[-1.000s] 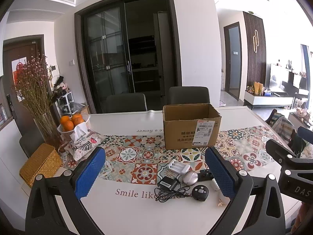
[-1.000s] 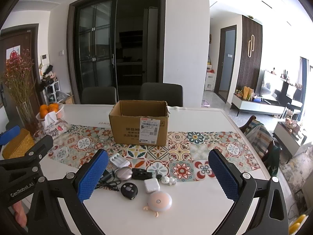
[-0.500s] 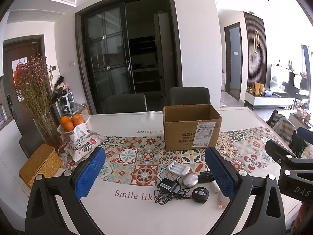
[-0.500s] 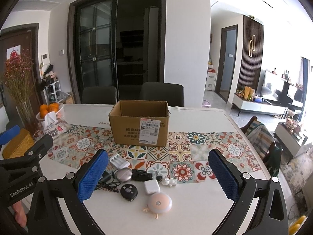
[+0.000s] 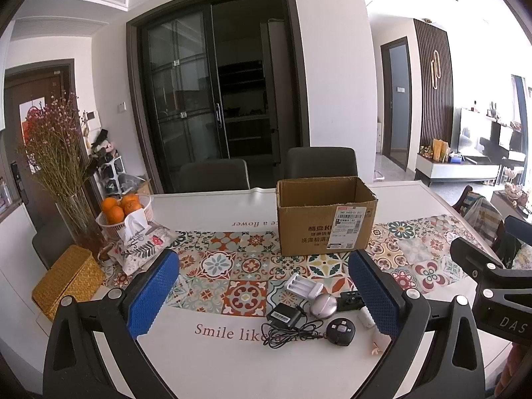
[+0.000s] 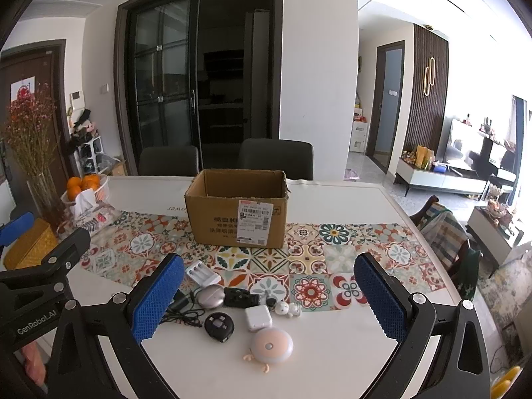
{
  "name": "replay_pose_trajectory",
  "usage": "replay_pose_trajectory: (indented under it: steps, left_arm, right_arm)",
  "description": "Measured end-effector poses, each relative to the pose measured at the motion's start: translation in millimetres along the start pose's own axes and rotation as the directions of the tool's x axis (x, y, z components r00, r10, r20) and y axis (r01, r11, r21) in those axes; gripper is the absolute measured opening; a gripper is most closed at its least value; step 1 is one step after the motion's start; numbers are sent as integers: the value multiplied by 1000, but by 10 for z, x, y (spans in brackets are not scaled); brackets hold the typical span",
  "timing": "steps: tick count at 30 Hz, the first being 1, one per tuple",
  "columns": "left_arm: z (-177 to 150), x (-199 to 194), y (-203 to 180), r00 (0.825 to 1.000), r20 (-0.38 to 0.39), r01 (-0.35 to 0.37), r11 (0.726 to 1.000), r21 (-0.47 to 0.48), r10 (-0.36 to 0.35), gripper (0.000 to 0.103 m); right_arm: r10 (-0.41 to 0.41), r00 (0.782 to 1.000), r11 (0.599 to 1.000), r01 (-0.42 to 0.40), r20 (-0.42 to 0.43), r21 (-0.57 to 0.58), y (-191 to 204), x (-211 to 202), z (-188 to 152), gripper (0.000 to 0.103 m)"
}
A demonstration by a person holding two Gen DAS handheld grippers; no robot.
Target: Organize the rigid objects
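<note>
Both claws hang wide apart above the near edge of the table and hold nothing: the left gripper (image 5: pixel 262 299) and the right gripper (image 6: pixel 271 294) each show blue pads with a broad gap between.

The cardboard box (image 6: pixel 236 211) stands open in the middle of the table, and I take it as my landmark. All the small things lie in one cluster in front of it, nearer to the person.

From left to right in front of the box: the black adapter (image 5: pixel 283 315) with its loose cable, the white battery charger (image 6: pixel 202 273), the silver oval case (image 6: pixel 210 296), the round black reel (image 6: pixel 218 326), the small black camera (image 6: pixel 241 297), the white square plug (image 6: pixel 257 318), the tiny white figure (image 6: pixel 287 309) and the pink round lamp (image 6: pixel 272 345).

No thing is picked yet, so I judge the step is to choose and reach. It seems wise to begin at an outer piece, such as the lamp, which lies apart from the others. The jaws should come down on both sides of it and not push the neighbours. The adapter is better left until its cable is free of the reel.

The charger is the clearest long thing: its long axis runs slantwise, from the near left toward the far right, with the battery slots across it. The camera lies with its long side almost parallel to the front of the box.
</note>
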State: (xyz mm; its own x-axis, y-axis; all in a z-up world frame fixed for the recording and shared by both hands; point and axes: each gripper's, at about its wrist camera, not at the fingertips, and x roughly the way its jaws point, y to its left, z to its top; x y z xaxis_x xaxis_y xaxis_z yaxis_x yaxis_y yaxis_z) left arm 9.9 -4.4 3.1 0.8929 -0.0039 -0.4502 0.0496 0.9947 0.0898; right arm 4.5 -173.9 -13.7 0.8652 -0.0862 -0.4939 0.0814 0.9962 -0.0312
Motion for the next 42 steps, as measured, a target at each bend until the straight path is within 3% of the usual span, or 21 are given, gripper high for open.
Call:
replay_pose_trajectory:
  steps: [33,38,42]
  left_arm:
    - [-25,39,-10,1000,-7,1,1000,0,-1,103]
    - [-56,131,-7,999,-43,18,1000,6,-17,103]
    - [-119,305,-60,990,-127,67,998,15,-64,103]
  right_arm:
    - [3,1000,1000,-3,-15,2,15,142,-59,102]
    - [8,999,1000,-8,-39,4,14,203,-63,102]
    - [15,996,1000,-14,-91,13,-18,319,-107,102]
